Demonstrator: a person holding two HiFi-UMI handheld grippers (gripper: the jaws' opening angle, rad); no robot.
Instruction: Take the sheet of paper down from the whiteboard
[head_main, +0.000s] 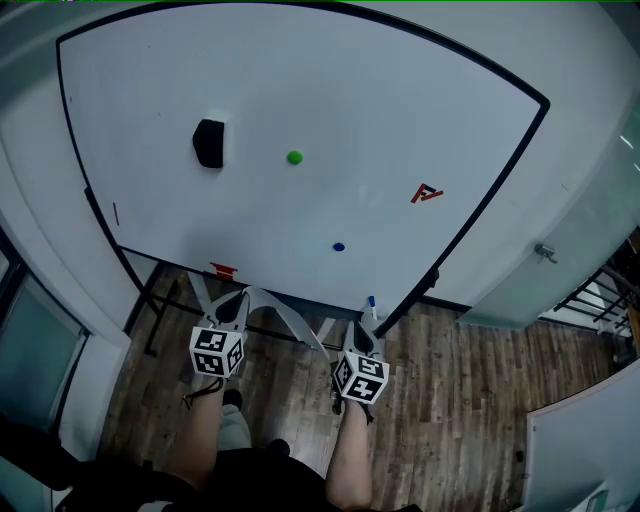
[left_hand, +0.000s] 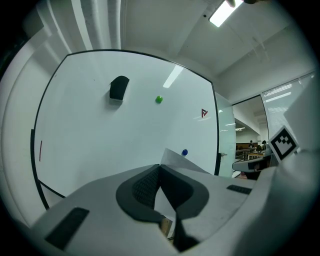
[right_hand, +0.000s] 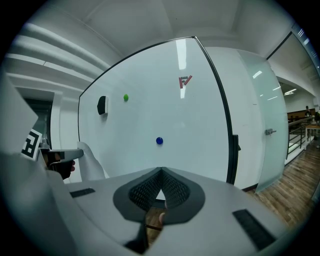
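Glossy smooth whiteboard, matt sheet of paper, wood-grain plank floor.

Whiteboard: carries black eraser, green magnet, blue magnet.
Sheet of paper: below board, between left hand-held gripper and right hand-held gripper.

Open across most of the whiteboard face. Broken only by a black eraser at upper left, a green magnet beside it, a small red mark toward the right and a blue magnet lower down. Crowded along the bottom edge by a red marker and a blue marker. Barred between the left gripper and right gripper by the sheet of paper pinched in their fingers. Free over the wooden floor rightward, up to the glass partition.
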